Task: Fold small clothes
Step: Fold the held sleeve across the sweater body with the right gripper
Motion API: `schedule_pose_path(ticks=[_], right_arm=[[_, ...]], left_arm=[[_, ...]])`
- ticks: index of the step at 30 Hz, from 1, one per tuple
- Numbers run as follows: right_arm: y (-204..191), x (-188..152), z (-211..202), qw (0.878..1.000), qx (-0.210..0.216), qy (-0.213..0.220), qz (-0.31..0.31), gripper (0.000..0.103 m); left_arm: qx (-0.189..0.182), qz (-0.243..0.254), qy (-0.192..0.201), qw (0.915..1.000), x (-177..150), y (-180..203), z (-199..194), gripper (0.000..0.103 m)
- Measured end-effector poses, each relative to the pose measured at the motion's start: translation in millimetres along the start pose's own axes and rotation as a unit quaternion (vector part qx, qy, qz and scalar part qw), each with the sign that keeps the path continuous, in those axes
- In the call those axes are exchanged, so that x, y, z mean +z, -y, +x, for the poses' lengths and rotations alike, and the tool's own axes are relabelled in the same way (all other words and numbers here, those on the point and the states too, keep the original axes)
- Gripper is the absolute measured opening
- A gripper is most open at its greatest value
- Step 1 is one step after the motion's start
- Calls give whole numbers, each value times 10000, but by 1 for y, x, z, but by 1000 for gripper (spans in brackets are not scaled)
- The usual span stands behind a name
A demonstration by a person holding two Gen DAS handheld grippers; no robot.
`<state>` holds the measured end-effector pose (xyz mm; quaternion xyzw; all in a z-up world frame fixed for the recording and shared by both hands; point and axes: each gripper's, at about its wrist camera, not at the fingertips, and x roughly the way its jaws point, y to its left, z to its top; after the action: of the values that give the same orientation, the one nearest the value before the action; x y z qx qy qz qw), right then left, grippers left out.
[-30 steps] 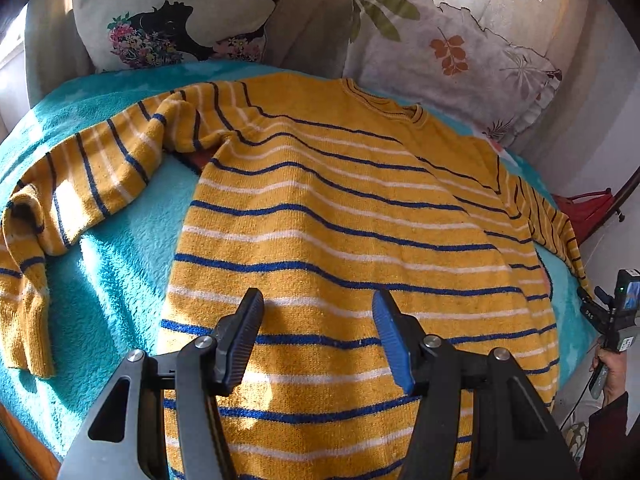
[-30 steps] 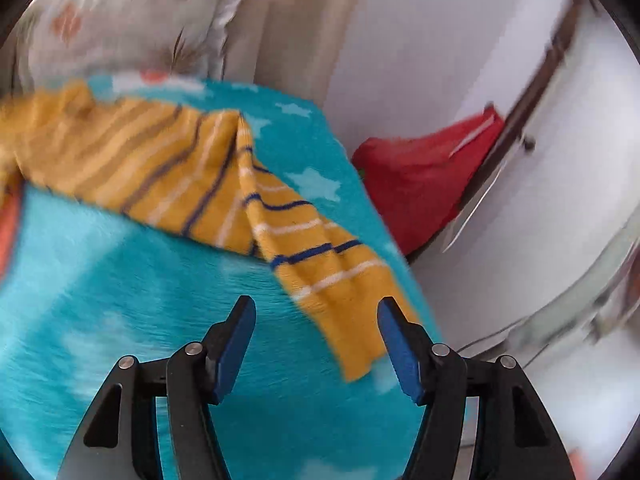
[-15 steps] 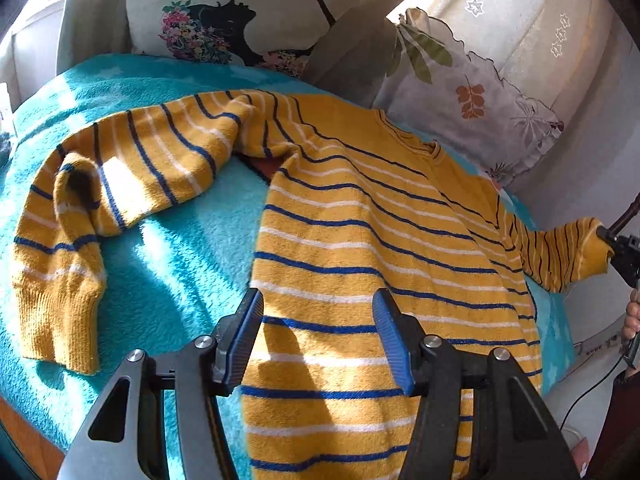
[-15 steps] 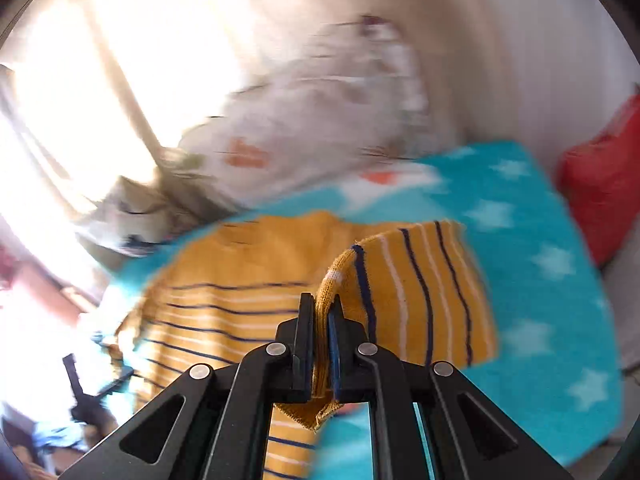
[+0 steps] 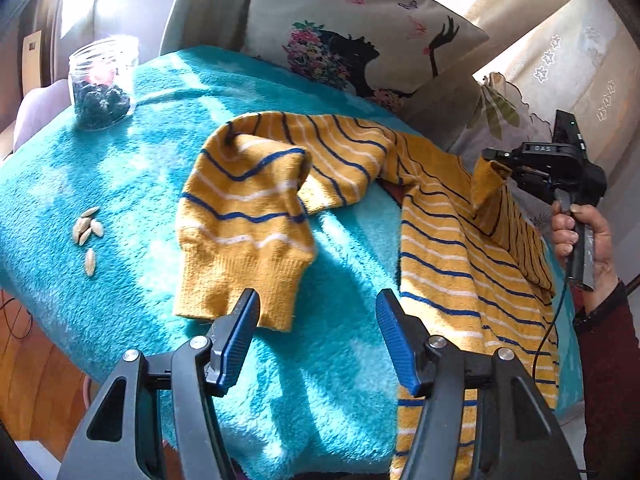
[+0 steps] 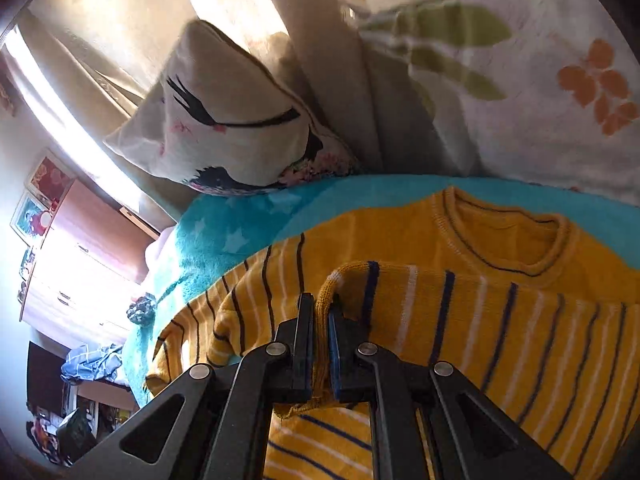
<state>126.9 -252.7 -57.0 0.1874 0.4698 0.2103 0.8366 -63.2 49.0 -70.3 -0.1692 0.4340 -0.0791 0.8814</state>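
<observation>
A yellow sweater [image 5: 448, 248] with blue and white stripes lies on a turquoise blanket [image 5: 120, 184]. Its left sleeve [image 5: 244, 216] is bent on the blanket, cuff toward me. My left gripper [image 5: 316, 316] is open and empty, just in front of that cuff. My right gripper [image 6: 320, 320] is shut on the right sleeve's cuff [image 6: 352, 280] and holds it lifted over the sweater's body, below the collar [image 6: 504, 240]. It also shows in the left wrist view [image 5: 500, 164], holding the sleeve up at the right.
A glass jar [image 5: 102, 84] stands on the blanket at the far left. Several seeds [image 5: 86, 228] lie loose near the left edge. Printed pillows [image 5: 360, 40] lean along the back. The blanket's front edge drops to a wooden floor [image 5: 36, 380].
My right gripper closed on the right cuff and carried it up over the sweater's body. My left gripper swung left from over the body to the left sleeve's cuff, still open.
</observation>
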Motion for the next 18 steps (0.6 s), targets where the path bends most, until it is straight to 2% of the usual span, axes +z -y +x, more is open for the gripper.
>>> schedule_pose_path(ticks=[3, 5, 7, 10, 11, 12, 13, 14, 16, 18], right_arm=[[5, -2, 48, 9986, 242, -428, 210, 7], [0, -3, 76, 9974, 258, -649, 178, 7], [-6, -5, 95, 9964, 258, -807, 70, 7], [-16, -6, 109, 9963, 137, -830, -168, 14], [-21, -5, 108, 9967, 124, -754, -263, 23], [-26, -4, 104, 9971, 187, -672, -300, 37], [-28, -3, 95, 9975, 355, -528, -312, 44], [-31, -4, 83, 9975, 525, -327, -345, 55], [-41, -9, 63, 9974, 379, 4, -607, 59], [-56, -17, 62, 9943, 16, 0, -1071, 59]], left_arm=[[89, -117, -25, 9999, -1, -9, 1, 59], [126, -168, -51, 9998, -1, -14, 3, 59], [144, -181, -72, 9997, -2, -16, 4, 59], [140, -173, -68, 9997, -3, -15, 4, 59], [136, -170, -62, 9997, -3, -14, 4, 59], [134, -172, -53, 9997, -2, -14, 4, 59], [143, -179, -45, 9997, -2, -15, 4, 60], [147, -191, -44, 9997, -2, -15, 4, 60], [160, -225, -57, 9996, -2, -18, 6, 61], [180, -266, -65, 9995, -2, -21, 9, 61]])
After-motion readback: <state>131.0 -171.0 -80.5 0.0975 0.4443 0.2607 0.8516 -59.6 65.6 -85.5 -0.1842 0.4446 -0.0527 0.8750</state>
